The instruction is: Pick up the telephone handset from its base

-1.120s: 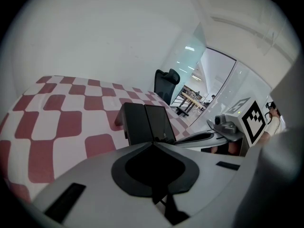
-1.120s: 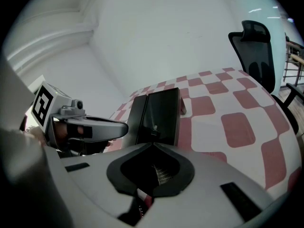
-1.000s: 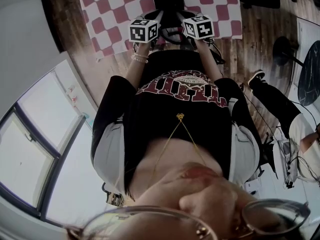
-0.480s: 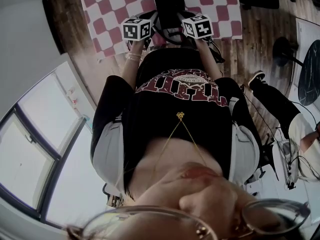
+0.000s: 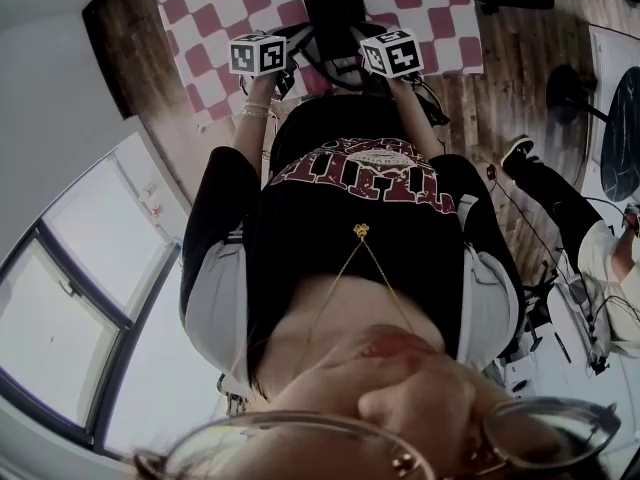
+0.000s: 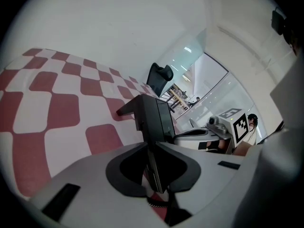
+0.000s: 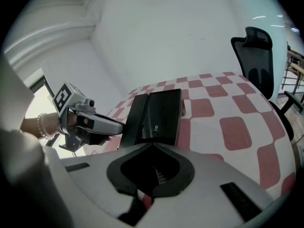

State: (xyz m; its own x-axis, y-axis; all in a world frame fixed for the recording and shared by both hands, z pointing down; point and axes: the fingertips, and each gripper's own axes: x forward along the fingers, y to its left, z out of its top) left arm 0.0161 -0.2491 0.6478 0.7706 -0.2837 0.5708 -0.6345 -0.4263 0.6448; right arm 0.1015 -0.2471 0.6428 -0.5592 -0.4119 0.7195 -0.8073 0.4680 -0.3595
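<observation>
The black telephone (image 5: pixel 335 3) stands on a red-and-white checkered cloth (image 5: pixel 230 8). In the right gripper view the handset (image 7: pixel 137 115) lies along the left side of the base (image 7: pixel 164 113). My left gripper (image 7: pixel 118 127) comes in from the left, its tip right beside the handset. In the left gripper view its jaws (image 6: pixel 148 146) are opening by a narrow gap, with the phone's dark edge (image 6: pixel 154 122) showing in and beyond it. I cannot see the pads press on it. My right gripper (image 7: pixel 153 145) is shut and empty just in front of the phone.
A black office chair (image 7: pixel 259 56) stands past the table's far right edge. Wooden floor (image 5: pixel 500 88) lies to the right, where another person's leg and shoe (image 5: pixel 540 183) reach in. A window (image 5: pixel 70 298) is on the left.
In the head view the left gripper's marker cube has slid left and slightly up, away from the right cube. The right gripper has stayed put.
</observation>
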